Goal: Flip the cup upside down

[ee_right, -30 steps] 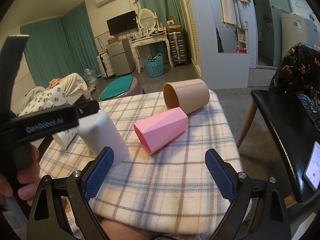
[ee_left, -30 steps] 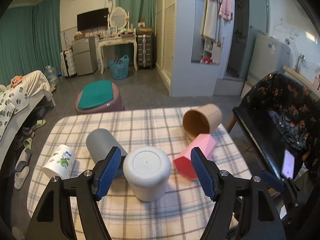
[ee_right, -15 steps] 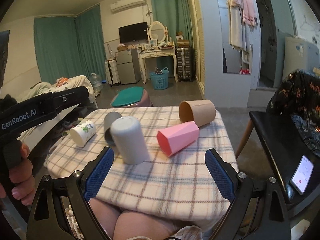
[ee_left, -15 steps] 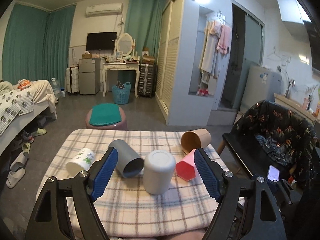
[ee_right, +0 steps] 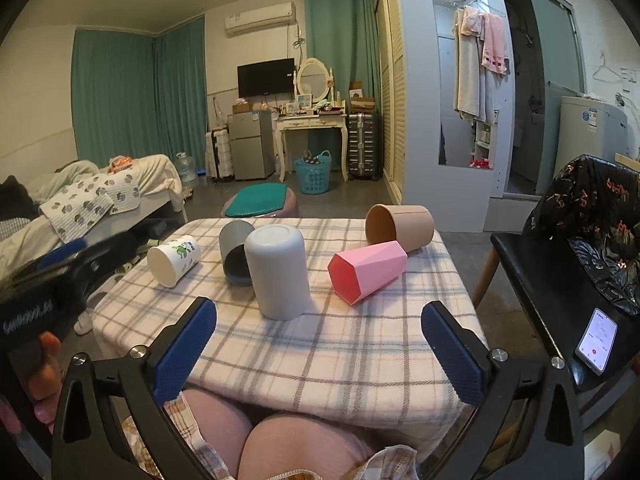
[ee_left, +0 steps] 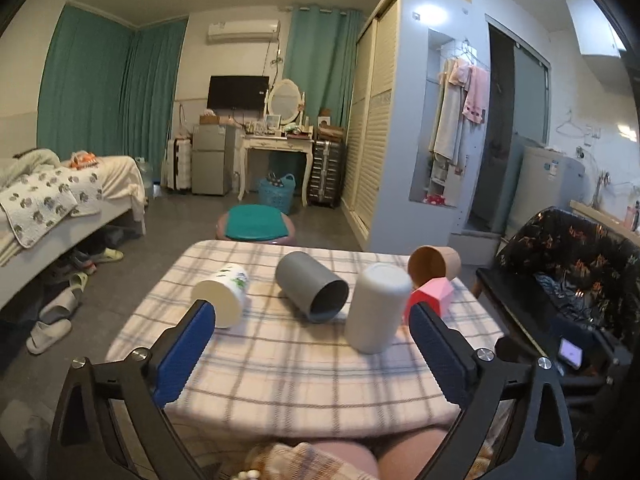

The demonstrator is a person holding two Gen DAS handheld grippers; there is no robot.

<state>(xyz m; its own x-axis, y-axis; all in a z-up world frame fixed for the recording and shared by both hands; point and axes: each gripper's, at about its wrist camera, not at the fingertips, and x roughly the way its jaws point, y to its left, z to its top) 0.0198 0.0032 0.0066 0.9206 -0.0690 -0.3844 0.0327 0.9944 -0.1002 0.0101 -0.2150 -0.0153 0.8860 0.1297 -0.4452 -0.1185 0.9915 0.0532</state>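
Note:
A pale grey cup [ee_left: 378,306] [ee_right: 279,271] stands upside down on the plaid-covered table [ee_left: 304,376] [ee_right: 360,344]. A dark grey cup [ee_left: 312,286] [ee_right: 234,252], a white floral cup [ee_left: 222,294] [ee_right: 173,259], a pink faceted cup [ee_left: 430,294] [ee_right: 366,270] and a brown cup [ee_left: 434,262] [ee_right: 400,226] lie on their sides. My left gripper [ee_left: 312,350] is open and empty, held back near the table's front edge. My right gripper [ee_right: 318,348] is open and empty, also near the front edge.
A black chair [ee_right: 560,280] with a phone [ee_right: 598,340] on it stands right of the table. A round stool with a green cushion [ee_left: 256,226] sits beyond the table. A bed [ee_left: 60,208] is at the left. The person's knees [ee_right: 280,444] are under the front edge.
Both grippers have drawn back from the table and away from the pale grey cup, which stays upside down. The left gripper has also shifted to the left.

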